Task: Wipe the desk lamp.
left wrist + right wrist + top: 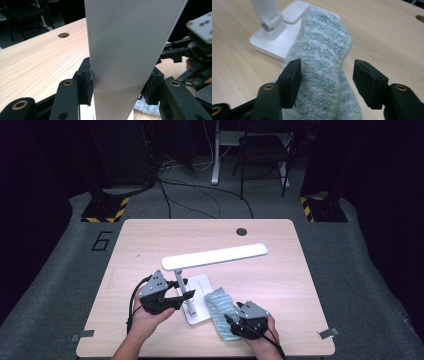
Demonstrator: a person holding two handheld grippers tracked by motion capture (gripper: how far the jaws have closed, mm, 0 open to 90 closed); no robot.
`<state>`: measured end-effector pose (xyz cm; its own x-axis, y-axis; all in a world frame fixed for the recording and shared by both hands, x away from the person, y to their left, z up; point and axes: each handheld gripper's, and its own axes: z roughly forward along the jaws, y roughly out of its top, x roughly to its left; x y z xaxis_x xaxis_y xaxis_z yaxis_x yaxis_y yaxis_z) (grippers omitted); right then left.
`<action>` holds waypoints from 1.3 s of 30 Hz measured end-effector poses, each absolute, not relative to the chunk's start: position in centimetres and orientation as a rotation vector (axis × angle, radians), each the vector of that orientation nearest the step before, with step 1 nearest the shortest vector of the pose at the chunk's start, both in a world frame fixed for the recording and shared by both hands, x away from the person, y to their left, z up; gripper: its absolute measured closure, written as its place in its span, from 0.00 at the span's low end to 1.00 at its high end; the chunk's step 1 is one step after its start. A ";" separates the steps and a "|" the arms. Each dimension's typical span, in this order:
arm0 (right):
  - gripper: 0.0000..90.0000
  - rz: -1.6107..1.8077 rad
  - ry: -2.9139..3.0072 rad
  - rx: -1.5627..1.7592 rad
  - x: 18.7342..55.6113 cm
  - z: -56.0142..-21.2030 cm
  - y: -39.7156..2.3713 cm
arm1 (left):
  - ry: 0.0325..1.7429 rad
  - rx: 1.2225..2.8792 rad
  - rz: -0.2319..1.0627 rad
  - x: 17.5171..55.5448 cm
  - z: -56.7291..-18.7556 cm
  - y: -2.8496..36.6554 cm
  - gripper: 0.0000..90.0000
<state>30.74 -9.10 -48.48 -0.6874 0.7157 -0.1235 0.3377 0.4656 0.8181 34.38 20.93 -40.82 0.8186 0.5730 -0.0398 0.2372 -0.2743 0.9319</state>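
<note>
Fluffy cloth towel, smooth matt plastic lamp, wood-grain table

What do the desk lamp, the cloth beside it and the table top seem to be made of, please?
Desk lamp: probably plastic, since it is smooth, matte and evenly white.
Cloth: soft terry or microfibre, judging by its fuzzy grey-green pile and a paler stitched edge.
Table top: pale wood-grain surface, likely laminate rather than solid wood, though I can't tell for sure.

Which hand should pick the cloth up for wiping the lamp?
Right. The right gripper has its open jaws astride the cloth, pads not pressing. The left gripper is clamped on the lamp, steadying it.
</note>
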 end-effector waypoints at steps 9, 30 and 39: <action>0.50 1.075 2.346 0.801 30.3 -49.3 -7.5 | 0.615 1.857 0.366 34.4 -40.8 20.9 0.58; 0.76 1.041 2.419 0.923 33.9 -51.5 -7.2 | 0.591 1.880 0.376 34.5 -40.8 21.1 0.58; 0.80 1.235 2.438 0.824 30.7 -49.7 -4.9 | 0.603 1.878 0.389 34.3 -40.8 20.9 0.58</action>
